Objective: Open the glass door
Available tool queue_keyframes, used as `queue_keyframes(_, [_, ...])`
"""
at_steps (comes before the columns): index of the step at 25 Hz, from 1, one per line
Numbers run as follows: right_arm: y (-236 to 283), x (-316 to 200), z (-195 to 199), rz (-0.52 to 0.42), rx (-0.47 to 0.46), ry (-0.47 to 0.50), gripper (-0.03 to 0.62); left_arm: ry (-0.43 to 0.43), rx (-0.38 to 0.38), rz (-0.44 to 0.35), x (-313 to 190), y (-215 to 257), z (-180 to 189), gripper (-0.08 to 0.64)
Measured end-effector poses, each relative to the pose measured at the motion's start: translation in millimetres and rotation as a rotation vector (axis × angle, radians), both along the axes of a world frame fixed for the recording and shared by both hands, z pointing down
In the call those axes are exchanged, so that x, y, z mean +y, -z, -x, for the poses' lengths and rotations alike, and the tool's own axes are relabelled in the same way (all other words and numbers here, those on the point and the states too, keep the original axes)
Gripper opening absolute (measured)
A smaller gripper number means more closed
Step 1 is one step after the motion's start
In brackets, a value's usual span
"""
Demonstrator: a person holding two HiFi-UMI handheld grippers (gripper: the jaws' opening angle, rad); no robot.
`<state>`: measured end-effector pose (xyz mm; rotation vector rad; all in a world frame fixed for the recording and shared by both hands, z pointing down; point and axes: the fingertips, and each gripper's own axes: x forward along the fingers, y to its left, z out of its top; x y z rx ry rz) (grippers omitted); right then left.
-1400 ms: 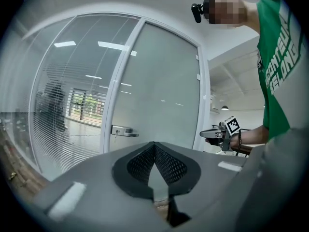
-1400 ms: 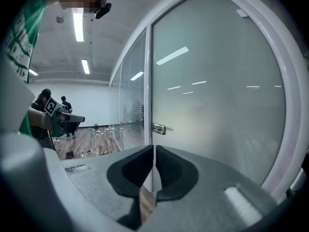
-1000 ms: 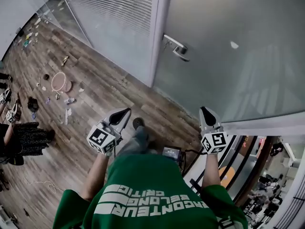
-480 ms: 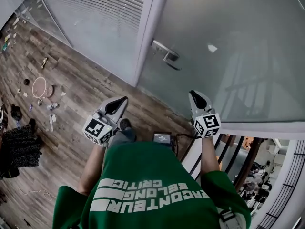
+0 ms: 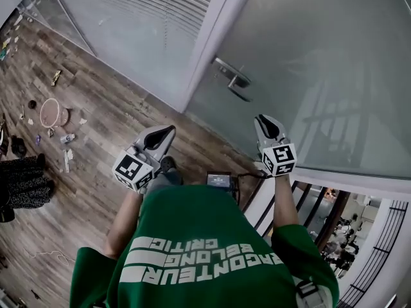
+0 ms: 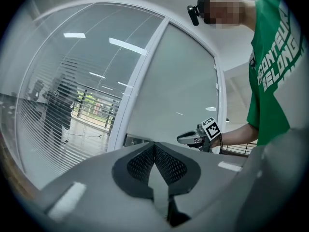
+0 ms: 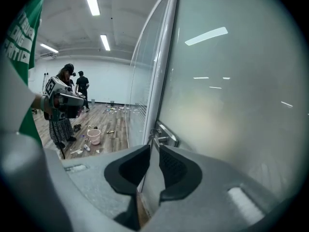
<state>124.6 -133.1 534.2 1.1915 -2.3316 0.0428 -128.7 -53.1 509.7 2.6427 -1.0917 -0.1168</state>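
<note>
The frosted glass door stands shut, its smooth metal lever handle ahead of the right hand-held gripper, whose jaws have just been opening, empty. It should close squarely across the slim lever before pressing down. The left hand-held gripper hangs clenched, empty, over plank floor.

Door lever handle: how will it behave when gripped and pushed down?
The lever handle looks like smooth polished metal, so a grip may slip; probably rigid, pivoting rather than flexing. The frosted glass door is a large full panel, likely heavy and slow to swing.
</note>
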Motion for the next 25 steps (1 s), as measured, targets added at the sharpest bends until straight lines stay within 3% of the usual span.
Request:
queue_keyframes(12, [-62.5,-63.5,5.9,0.156,0.334,0.146,0.103,0.083,0.011,0.033,-2.3,-5.0,13.0,0.017])
queue_keyframes(20, [-108.3,-87.2,21.5,0.284,0.57,0.32,0.109,0.218,-0.003,0.041,-19.9,-8.3,7.8,0.017])
queue_keyframes(25, [-142.9,-96.3,27.0,0.426,0.598,0.398,0.109,0.271,-0.039,0.031,-34.7,-8.5,-5.5,0.017])
